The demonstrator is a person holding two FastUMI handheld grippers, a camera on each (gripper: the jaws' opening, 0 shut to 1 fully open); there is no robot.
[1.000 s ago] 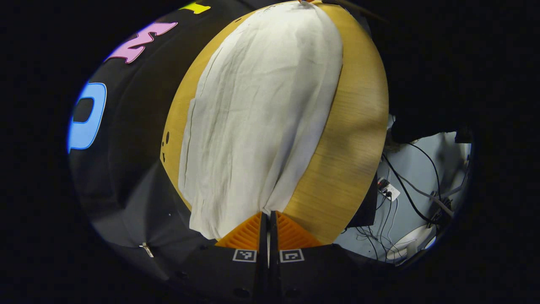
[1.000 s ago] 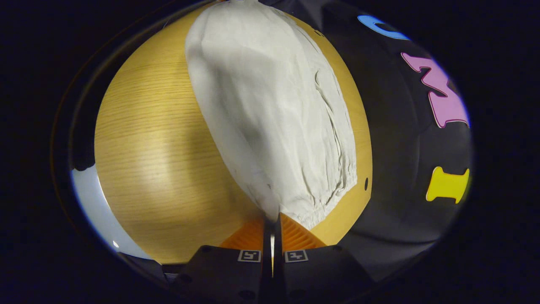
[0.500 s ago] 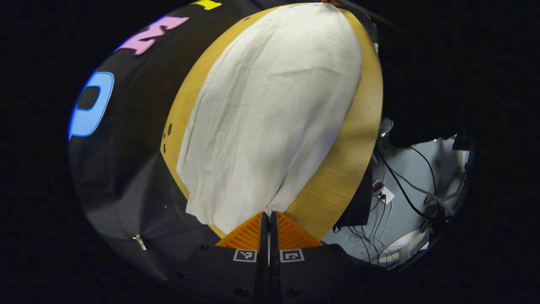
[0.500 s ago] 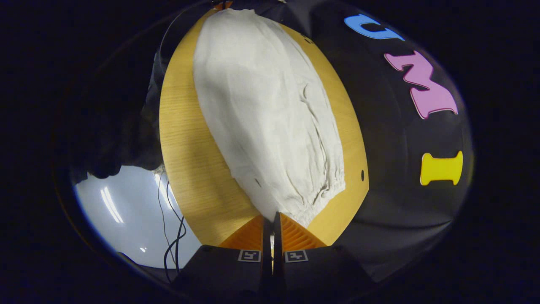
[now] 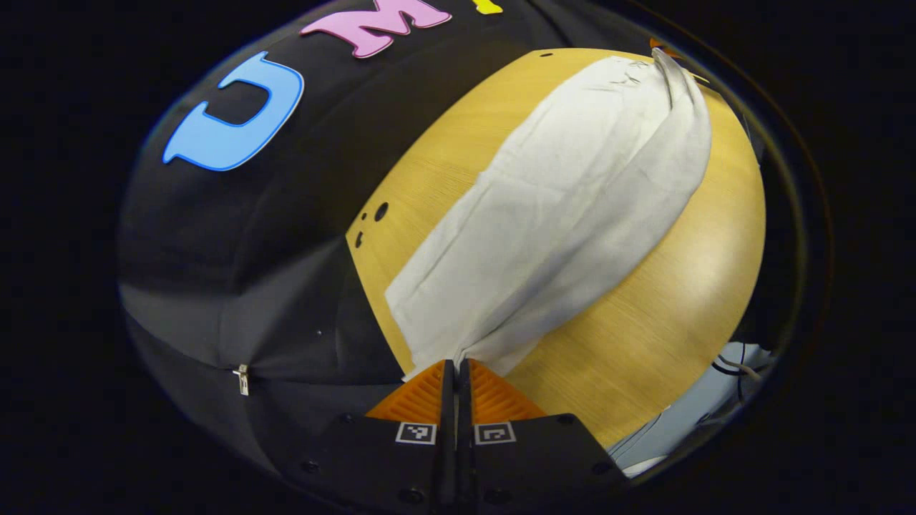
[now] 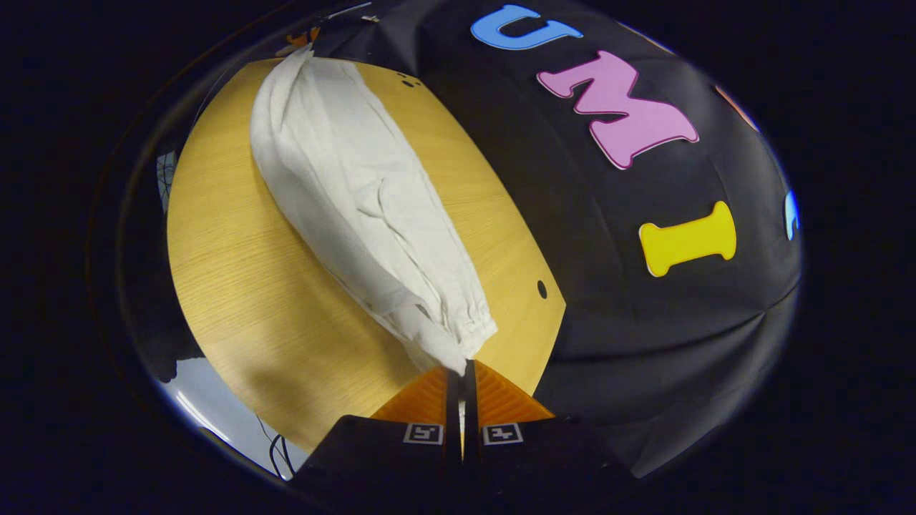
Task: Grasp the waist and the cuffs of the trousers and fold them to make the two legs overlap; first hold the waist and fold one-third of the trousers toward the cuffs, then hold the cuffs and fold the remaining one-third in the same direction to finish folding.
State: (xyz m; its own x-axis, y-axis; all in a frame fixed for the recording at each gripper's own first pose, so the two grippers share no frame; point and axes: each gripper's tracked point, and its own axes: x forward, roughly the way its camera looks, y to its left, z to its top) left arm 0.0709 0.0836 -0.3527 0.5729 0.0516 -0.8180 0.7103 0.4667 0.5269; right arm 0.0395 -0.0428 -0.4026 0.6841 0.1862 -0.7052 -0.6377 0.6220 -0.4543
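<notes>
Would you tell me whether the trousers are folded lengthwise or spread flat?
Folded lengthwise: the trousers form one narrow strip along the table, layered edges showing, stretched between the left gripper and right gripper.

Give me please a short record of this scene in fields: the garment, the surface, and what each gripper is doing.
garment: off-white cloth trousers, stretched long between the two grippers
surface: light wooden table, trousers partly resting on it
left gripper: shut on the plain-hemmed end of the trousers
right gripper: shut on the gathered end
backdrop: black cloth wall behind the table
</notes>
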